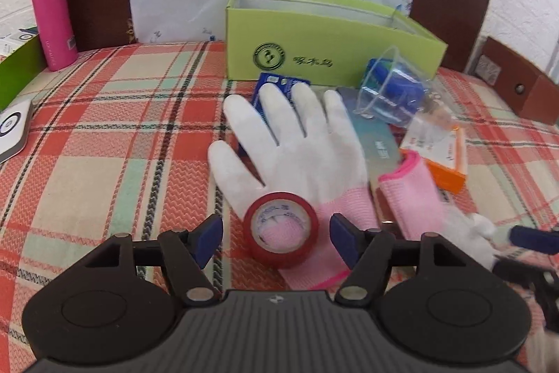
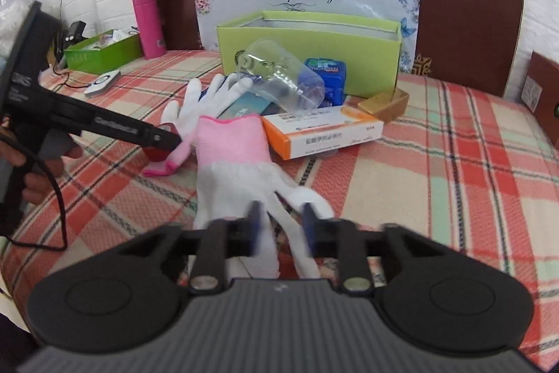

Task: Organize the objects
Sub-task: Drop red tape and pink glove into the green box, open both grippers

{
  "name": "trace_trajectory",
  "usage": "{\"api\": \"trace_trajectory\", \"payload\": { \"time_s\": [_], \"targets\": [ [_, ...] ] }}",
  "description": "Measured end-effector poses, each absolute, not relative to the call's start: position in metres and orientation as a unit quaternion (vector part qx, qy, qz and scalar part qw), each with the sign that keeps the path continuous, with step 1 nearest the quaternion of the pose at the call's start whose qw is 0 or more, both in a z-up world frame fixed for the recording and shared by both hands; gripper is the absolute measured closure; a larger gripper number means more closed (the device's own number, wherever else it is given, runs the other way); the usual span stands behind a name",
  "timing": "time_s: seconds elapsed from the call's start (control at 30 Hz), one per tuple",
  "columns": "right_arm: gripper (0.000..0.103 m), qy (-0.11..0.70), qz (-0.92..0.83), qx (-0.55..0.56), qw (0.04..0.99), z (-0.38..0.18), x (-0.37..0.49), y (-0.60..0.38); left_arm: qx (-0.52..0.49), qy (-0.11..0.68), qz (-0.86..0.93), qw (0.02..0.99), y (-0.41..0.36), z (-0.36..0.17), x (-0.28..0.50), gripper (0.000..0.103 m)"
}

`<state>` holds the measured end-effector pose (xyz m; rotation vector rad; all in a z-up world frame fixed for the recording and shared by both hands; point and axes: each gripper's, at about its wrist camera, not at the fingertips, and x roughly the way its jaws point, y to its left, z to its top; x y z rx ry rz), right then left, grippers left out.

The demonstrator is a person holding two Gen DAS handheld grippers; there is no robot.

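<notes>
Left wrist view:
Left gripper [image 1: 276, 238]: jaws spread wide, one on each side of the tape, neither pad touching it; it holds nothing.
Tape [image 1: 280, 229]: red roll lying flat on the pink cuff of a glove.
Glove [image 1: 290, 142]: white, palm flat on the plaid cloth [image 1: 104, 128], fingers pointing to the green box [image 1: 314, 55].
Second glove [image 1: 412, 194]: to the right, cuff toward the box, fingertips at the right gripper's blue pads [image 1: 531, 238].
Cup [image 1: 391, 86]: clear, on its side in front of the box.

Right wrist view:
Right gripper [image 2: 281, 226]: jaws partly open, astride the fingers of the near glove [image 2: 241, 170]; blurred, so I cannot tell whether the pads press on the fabric.
Left gripper [image 2: 153, 137]: at the far glove's cuff, over the tape.
Orange carton [image 2: 321, 131]: just right of the near glove's cuff.
Pink bottle [image 2: 148, 23]: upright at the back left.
</notes>
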<state>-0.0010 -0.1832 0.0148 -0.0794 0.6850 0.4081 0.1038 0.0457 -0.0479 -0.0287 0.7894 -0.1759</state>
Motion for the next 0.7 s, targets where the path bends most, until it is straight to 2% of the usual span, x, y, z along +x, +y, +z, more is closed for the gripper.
{"api": "trace_trajectory", "payload": {
  "time_s": [0.1, 0.17, 0.2, 0.3, 0.37, 0.4, 0.43, 0.5, 0.6, 0.7],
  "targets": [
    [0.044, 0.328, 0.211, -0.052, 0.919, 0.011, 0.001, -0.171, -0.03, 0.388, -0.081, 0.918, 0.052, -0.051, 0.105, 0.034],
    [0.043, 0.326, 0.218, -0.063, 0.918, 0.008, 0.005, -0.163, -0.056, 0.394, -0.095, 0.913, 0.058, -0.05, 0.103, 0.052],
    [0.043, 0.326, 0.221, -0.063, 0.917, 0.006, 0.007, -0.161, -0.062, 0.395, -0.098, 0.911, 0.06, -0.049, 0.101, 0.053],
    [0.043, 0.328, 0.223, -0.058, 0.916, 0.002, 0.015, -0.156, -0.055, 0.39, -0.092, 0.915, 0.058, -0.046, 0.098, 0.051],
    [0.043, 0.336, 0.22, -0.056, 0.914, -0.003, 0.02, -0.154, -0.043, 0.391, -0.082, 0.916, 0.055, -0.047, 0.1, 0.04],
    [0.043, 0.341, 0.223, -0.051, 0.912, -0.005, 0.022, -0.154, -0.039, 0.391, -0.077, 0.916, 0.054, -0.048, 0.101, 0.039],
    [0.049, 0.346, 0.227, -0.047, 0.909, -0.007, 0.023, -0.155, -0.039, 0.39, -0.078, 0.917, 0.054, -0.05, 0.102, 0.04],
    [0.066, 0.36, 0.24, -0.039, 0.901, -0.01, 0.023, -0.155, -0.052, 0.395, -0.091, 0.913, 0.056, -0.052, 0.104, 0.054],
    [0.089, 0.361, 0.262, -0.029, 0.895, -0.004, 0.018, -0.157, -0.046, 0.394, -0.092, 0.913, 0.056, -0.048, 0.1, 0.054],
    [0.092, 0.342, 0.285, -0.016, 0.895, 0.012, 0.01, -0.16, -0.05, 0.385, -0.099, 0.916, 0.06, -0.038, 0.09, 0.054]
  ]
}}
